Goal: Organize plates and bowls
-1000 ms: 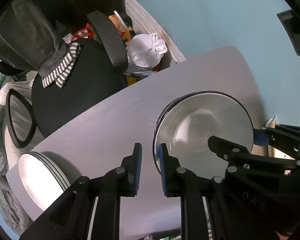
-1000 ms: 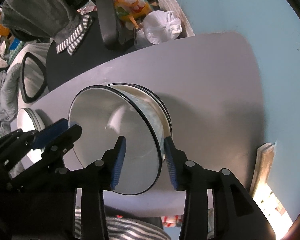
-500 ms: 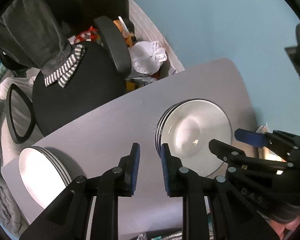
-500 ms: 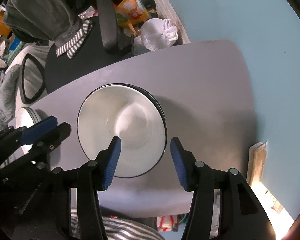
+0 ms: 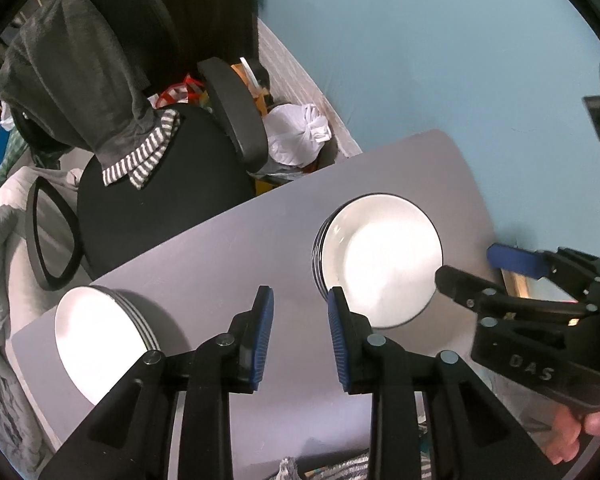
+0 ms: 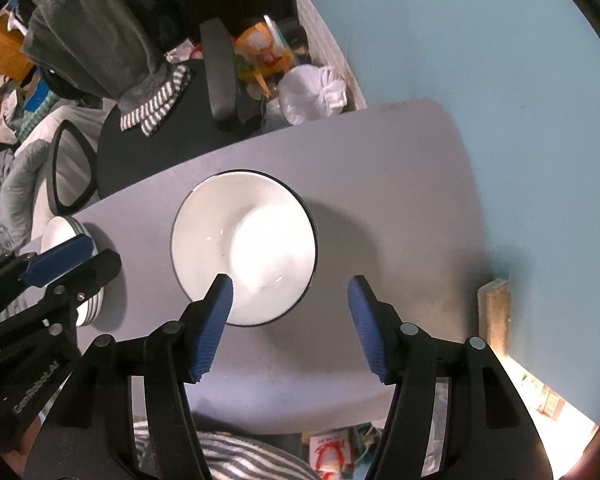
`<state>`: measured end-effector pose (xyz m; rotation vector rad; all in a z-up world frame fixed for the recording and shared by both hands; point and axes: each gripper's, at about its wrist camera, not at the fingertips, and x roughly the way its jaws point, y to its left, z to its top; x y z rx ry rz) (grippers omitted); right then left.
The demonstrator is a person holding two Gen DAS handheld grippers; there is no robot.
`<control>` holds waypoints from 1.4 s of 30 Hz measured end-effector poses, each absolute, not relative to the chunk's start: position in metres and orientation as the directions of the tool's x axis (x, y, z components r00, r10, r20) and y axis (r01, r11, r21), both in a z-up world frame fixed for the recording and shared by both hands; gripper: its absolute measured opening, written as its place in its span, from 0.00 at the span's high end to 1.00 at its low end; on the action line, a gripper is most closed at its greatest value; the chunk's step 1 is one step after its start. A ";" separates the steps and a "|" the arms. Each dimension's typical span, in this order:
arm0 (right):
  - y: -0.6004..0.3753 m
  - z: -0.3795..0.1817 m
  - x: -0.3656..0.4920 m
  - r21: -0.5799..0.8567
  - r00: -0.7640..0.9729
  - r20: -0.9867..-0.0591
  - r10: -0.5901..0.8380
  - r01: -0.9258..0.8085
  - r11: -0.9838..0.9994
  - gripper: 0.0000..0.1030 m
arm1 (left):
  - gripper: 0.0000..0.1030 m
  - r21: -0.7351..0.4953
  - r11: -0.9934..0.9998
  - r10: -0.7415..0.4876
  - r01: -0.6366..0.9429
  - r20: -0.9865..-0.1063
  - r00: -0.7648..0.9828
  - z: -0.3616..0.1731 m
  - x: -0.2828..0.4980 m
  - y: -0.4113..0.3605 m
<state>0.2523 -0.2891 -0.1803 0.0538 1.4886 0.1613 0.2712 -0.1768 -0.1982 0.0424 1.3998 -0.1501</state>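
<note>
"DAS" lettering shows on right gripper (image 6: 290,324) body; another word on left gripper (image 5: 300,336) body, partly legible. Right gripper spread wide, empty, above near rim of bowl stack (image 6: 244,250). Left gripper narrow gap, empty, between bowl stack and plate stack (image 5: 100,340). Both stacks rest on grey table (image 6: 400,200). Beyond: black office chair (image 5: 160,184).
</note>
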 end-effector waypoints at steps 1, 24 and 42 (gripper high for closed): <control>-0.288 -0.177 0.251 0.131 0.083 -0.987 0.138 -0.078 0.988 0.37 | 0.73 -0.061 0.990 -0.082 0.127 -0.983 0.165 -0.196 0.269 -0.176; -0.310 -0.157 0.224 0.078 0.171 -0.980 0.102 -0.146 0.986 0.35 | 0.28 -0.085 0.991 -0.102 0.104 -0.979 0.178 -0.193 0.258 -0.169; -0.327 -0.222 0.266 0.213 0.054 -0.974 0.219 -0.104 0.972 0.34 | 0.27 -0.189 0.982 -0.189 0.007 -0.982 0.005 -0.263 0.291 -0.172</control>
